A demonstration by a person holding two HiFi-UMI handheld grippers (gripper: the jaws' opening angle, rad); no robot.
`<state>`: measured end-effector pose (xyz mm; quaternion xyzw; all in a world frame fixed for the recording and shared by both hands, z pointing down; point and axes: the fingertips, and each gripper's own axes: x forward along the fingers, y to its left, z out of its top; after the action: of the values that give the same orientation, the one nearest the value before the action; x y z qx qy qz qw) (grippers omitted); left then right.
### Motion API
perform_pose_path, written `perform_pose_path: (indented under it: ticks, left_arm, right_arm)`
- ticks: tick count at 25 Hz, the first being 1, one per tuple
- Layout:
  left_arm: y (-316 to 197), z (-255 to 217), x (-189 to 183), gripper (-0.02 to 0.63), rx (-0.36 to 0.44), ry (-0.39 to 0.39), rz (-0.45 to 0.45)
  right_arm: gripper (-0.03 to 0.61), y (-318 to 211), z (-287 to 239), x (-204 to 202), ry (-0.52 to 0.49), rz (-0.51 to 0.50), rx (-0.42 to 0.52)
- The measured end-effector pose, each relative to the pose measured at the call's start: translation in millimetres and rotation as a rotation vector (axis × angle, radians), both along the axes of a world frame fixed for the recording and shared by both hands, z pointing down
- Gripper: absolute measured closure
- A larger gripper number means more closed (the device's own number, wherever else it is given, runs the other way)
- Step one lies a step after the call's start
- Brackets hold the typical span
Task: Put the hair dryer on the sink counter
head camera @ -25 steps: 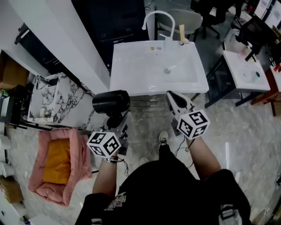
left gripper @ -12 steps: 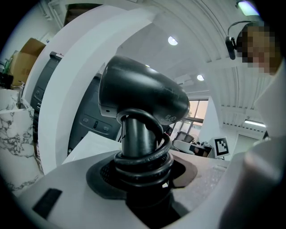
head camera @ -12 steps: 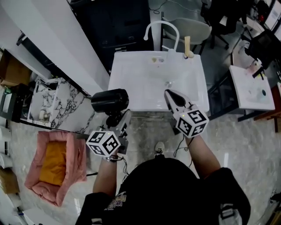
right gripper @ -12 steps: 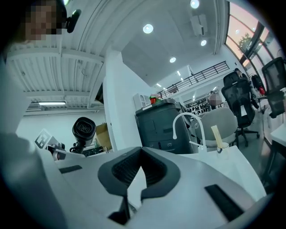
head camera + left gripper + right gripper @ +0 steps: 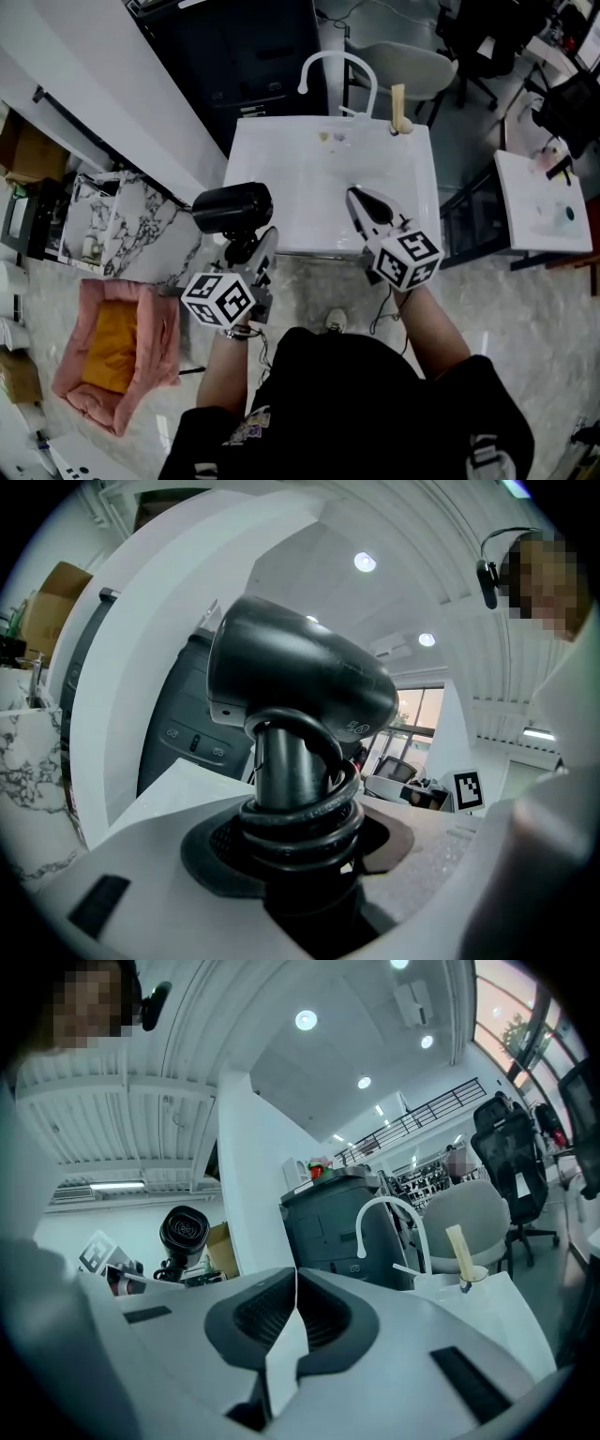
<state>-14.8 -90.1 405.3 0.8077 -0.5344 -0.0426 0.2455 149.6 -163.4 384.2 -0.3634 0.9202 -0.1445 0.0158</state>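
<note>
**Carried over, not yet set down**

At the front-left corner of the white rectangular sink counter (image 5: 281,202) hangs the black plastic hair dryer (image 5: 232,208), its handle clamped in my left tongs (image 5: 253,253). My right tongs (image 5: 361,202), closed and empty, hover over the front edge. Setting it down remains.

**Left tool gripping, right tool closed and empty**

The left tool (image 5: 251,253) is clamping the dryer (image 5: 232,208) by its handle, jaws set wide around it. The right tool (image 5: 361,202) is pointing forward with its jaws pressed together on nothing. The left forearm (image 5: 223,361) and right forearm (image 5: 433,333) are reaching ahead, roughly side by side.
</note>
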Motion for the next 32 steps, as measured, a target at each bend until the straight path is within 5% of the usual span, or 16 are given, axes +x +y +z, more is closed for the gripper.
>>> perform_pose_path:
  ticks: [14,32]
  left_arm:
    - [-50.6,-1.5,4.6,0.397,-0.013,-0.014,0.027]
    - [-165.1,27.1,-66.8,0.397,-0.068,-0.006,0.135]
  right_arm:
    - [0.564,-41.8,2.3,3.0,-0.018,0.019,-0.015]
    - [0.563,-127.4,23.5,-68.1,0.015,0.128,-0.049]
